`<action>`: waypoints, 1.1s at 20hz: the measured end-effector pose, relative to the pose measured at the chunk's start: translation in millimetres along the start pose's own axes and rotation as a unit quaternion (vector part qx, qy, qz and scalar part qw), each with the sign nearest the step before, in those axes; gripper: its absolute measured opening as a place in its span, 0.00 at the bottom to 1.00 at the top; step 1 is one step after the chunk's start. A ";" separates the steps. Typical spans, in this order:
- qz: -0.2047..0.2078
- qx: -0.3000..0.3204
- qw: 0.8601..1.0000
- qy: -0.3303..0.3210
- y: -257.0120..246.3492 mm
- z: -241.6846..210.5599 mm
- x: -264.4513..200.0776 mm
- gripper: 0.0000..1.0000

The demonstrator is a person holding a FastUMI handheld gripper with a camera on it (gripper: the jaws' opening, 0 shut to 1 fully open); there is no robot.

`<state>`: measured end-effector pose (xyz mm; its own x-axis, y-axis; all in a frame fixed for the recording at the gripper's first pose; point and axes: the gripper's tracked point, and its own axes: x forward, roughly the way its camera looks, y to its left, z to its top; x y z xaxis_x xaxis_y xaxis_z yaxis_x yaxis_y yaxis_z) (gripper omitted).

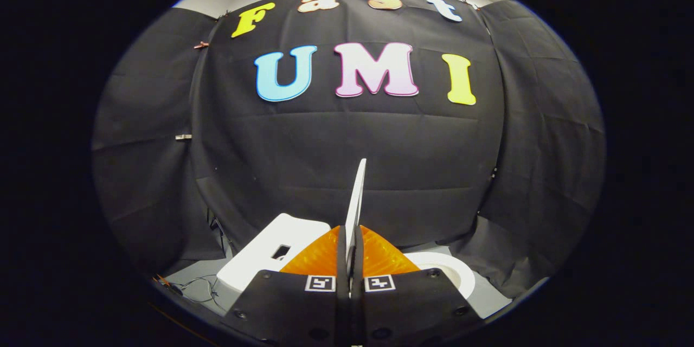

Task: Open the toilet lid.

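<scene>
tool [351,260]: level, aimed at the booth wall, fingers pressed together on the lid's edge | lid [356,203]: thin white panel seen edge-on, upright, rising from between the fingers | tank [271,252]: white, left beyond the fingers | seat [452,271]: white ring, right beyond them

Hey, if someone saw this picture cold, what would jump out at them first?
Probably the thin white toilet lid, seen edge-on, rising from between the gripper fingers, which are shut on it. Next, the white toilet tank standing to the left just beyond the fingers, and the round white seat rim curving out to their right. Behind everything hangs the black cloth wall.
</scene>
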<state>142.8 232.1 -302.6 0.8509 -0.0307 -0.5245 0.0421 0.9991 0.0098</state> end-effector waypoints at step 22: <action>0.050 -0.114 0.992 0.003 126.0 -11.3 13.4 0.05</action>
<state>153.6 357.9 -318.1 0.8419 0.0693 -0.5352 -0.1637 0.9778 -0.1308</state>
